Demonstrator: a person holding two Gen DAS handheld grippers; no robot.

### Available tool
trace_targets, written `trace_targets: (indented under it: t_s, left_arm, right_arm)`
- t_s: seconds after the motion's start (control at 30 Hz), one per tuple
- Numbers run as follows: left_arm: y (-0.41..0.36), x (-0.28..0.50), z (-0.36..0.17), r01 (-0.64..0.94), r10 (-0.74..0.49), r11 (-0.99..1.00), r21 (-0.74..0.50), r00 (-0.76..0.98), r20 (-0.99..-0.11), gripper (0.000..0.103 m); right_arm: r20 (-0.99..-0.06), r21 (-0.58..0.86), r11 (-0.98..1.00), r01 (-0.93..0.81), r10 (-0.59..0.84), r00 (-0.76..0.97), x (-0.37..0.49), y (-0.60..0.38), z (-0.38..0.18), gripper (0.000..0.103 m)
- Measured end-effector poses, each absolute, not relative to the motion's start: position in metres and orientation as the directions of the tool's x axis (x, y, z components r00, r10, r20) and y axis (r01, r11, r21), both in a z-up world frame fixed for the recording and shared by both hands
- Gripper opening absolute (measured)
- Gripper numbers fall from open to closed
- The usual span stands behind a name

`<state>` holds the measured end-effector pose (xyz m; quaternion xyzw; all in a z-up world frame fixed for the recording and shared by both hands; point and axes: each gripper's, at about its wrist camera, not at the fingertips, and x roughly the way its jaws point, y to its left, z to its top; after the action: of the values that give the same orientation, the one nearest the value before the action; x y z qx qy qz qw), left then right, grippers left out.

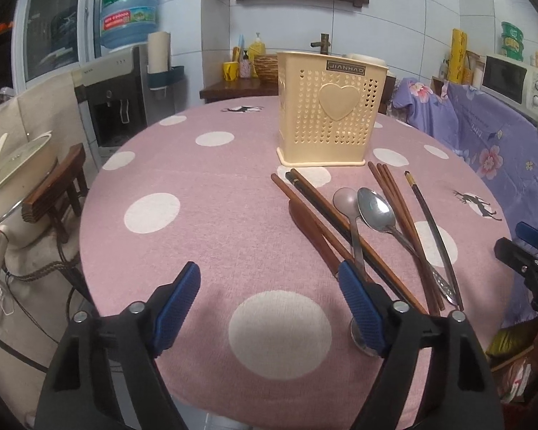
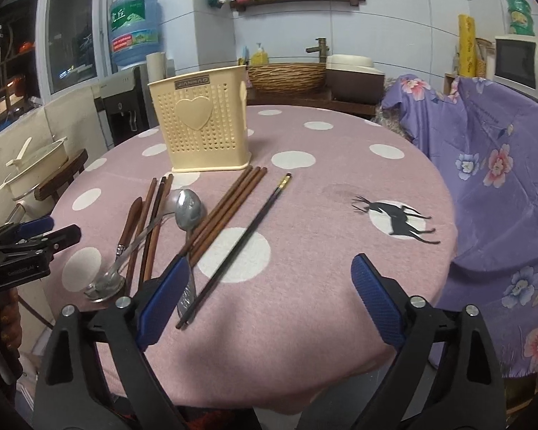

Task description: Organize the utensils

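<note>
Where the round bench (image 1: 197,222) carries its pink, white-dotted cloth, the utensils lie in a loose fan in front of a cream perforated holder (image 1: 331,107) with a raised heart on its face. From left to right in the left wrist view: a brown wooden-handled utensil (image 1: 306,216), a group of brown and black chopsticks (image 1: 326,208), a pale spoon (image 1: 346,202), a steel spoon (image 1: 376,209), three brown chopsticks (image 1: 398,211) and one black chopstick (image 1: 430,222) with a gold band. An upturned steel spoon bowl (image 2: 102,286) rests at the near edge.

The left claw (image 1: 269,279) stands open and empty, its right pad over the pale spoon's handle. The right claw (image 2: 269,279) stands open and empty; the black chopstick's near end lies just inside its left pad.
</note>
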<state>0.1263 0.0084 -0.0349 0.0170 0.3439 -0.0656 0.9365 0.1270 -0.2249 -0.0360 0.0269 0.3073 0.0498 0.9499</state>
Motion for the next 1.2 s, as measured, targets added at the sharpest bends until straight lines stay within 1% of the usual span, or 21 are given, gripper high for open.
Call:
trace_targets:
  t_s: [0.07,0.13,0.2,0.27,0.33,0.4,0.5,0.63,0.7,0.77,0.83,1.07,1.2]
  left_arm:
    - [0.007,0.133,-0.035,0.148,-0.126,0.989,-0.021,0.745,-0.655,0.071]
    - [0.005,0.140,-0.034,0.159,-0.134,0.987,-0.022,0.739,-0.661,0.068]
    - [0.003,0.145,-0.035,0.168,-0.135,0.986,-0.014,0.736,-0.664,0.066]
    - [0.001,0.151,-0.035,0.174,-0.136,0.985,-0.010,0.731,-0.668,0.063]
    - [0.001,0.157,-0.036,0.178,-0.139,0.984,-0.012,0.723,-0.676,0.062]
    - [0.003,0.162,-0.038,0.175,-0.144,0.984,-0.025,0.713,-0.686,0.061]
    - [0.006,0.170,-0.041,0.166,-0.153,0.985,-0.050,0.695,-0.702,0.060]
    - [0.004,0.175,-0.037,0.172,-0.149,0.984,-0.037,0.700,-0.698,0.059]
    - [0.000,0.175,-0.034,0.184,-0.149,0.983,-0.024,0.707,-0.692,0.059]
    - [-0.002,0.178,-0.033,0.193,-0.152,0.981,-0.018,0.707,-0.691,0.059]
    - [-0.004,0.180,-0.032,0.199,-0.157,0.980,-0.019,0.706,-0.691,0.059]
    - [-0.015,0.189,-0.028,0.231,-0.161,0.973,0.007,0.702,-0.694,0.059]
    - [-0.026,0.198,-0.024,0.261,-0.173,0.965,0.021,0.695,-0.698,0.059]
  right_arm:
    - [-0.596,0.079,0.991,-0.106,0.132,0.792,0.137,-0.218,-0.036,0.085]
    - [-0.605,0.057,0.991,-0.119,0.130,0.786,0.148,-0.213,-0.036,0.080]
    - [-0.621,0.036,0.993,-0.112,0.110,0.776,0.162,-0.211,-0.037,0.073]
    - [-0.650,0.064,0.993,-0.102,0.119,0.750,0.180,-0.214,-0.038,0.065]
    - [-0.685,0.124,0.988,-0.088,0.149,0.713,0.198,-0.220,-0.041,0.059]
    - [-0.709,0.157,0.985,-0.069,0.161,0.687,0.216,-0.224,-0.044,0.055]
    - [-0.728,0.139,0.989,-0.045,0.133,0.673,0.237,-0.224,-0.048,0.049]
    - [-0.764,0.138,0.990,-0.007,0.111,0.635,0.263,-0.224,-0.056,0.038]
    - [-0.780,0.131,0.991,0.011,0.096,0.618,0.276,-0.223,-0.060,0.034]
    - [-0.794,0.131,0.991,0.022,0.092,0.601,0.285,-0.224,-0.064,0.032]
    - [-0.808,0.148,0.988,0.034,0.101,0.581,0.292,-0.225,-0.068,0.026]
    - [-0.819,0.118,0.991,0.058,0.064,0.571,0.310,-0.221,-0.069,0.019]
    - [-0.823,0.117,0.991,0.063,0.061,0.565,0.321,-0.221,-0.070,0.011]
